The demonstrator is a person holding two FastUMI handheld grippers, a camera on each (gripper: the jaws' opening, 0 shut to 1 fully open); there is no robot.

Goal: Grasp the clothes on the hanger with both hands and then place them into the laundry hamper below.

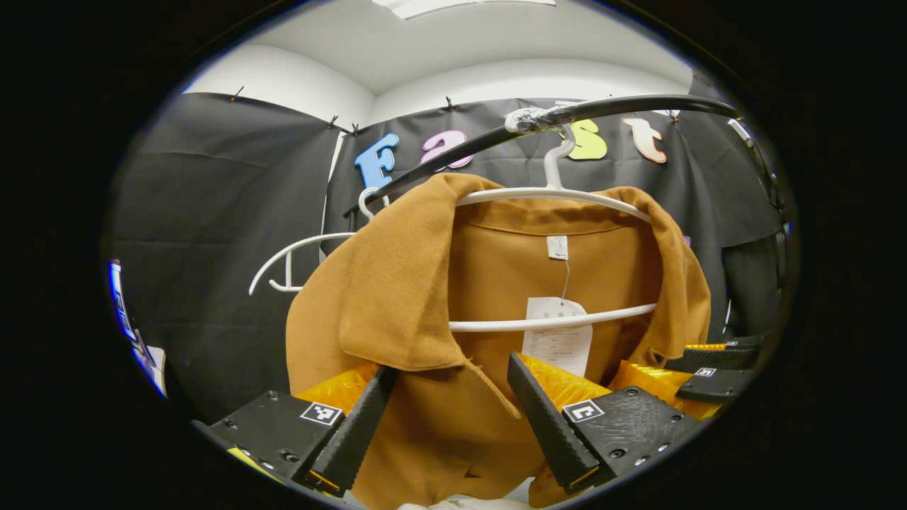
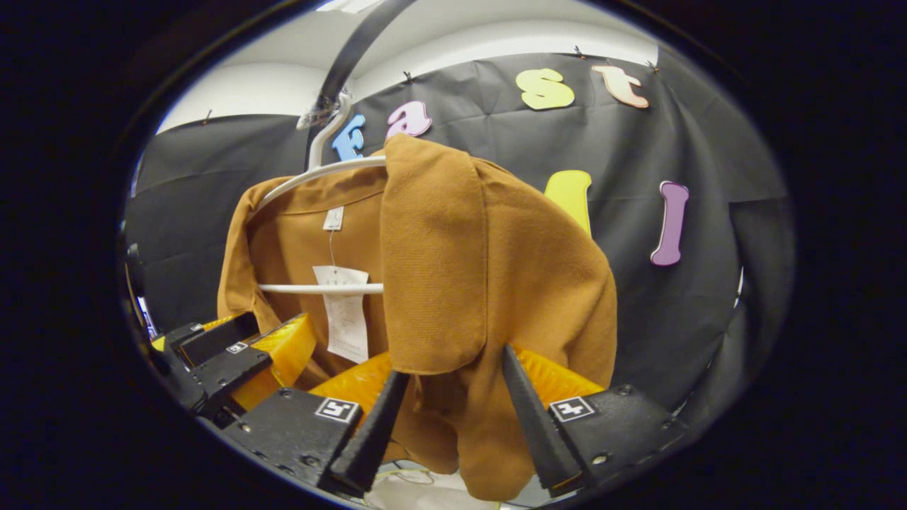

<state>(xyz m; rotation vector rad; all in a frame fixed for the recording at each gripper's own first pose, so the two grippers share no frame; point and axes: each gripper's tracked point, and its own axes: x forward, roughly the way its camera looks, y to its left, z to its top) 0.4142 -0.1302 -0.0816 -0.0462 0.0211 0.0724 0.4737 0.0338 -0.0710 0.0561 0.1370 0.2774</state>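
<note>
Both spread: left gripper (image 1: 450, 418) and right gripper (image 2: 453, 418) straddle brown coat (image 1: 425, 297); hem cut off.

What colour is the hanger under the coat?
White hanger, clearest in the left gripper view.

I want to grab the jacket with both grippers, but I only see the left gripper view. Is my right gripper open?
Observer: Yes. The right gripper is open, with its fingers spread wide.
Operator: Is the jacket between them?
Observer: Yes. The brown jacket hangs between the fingers, not pinched.
Operator: Where's the collar flap?
Observer: The lapel ends just above the fingertips.
</note>
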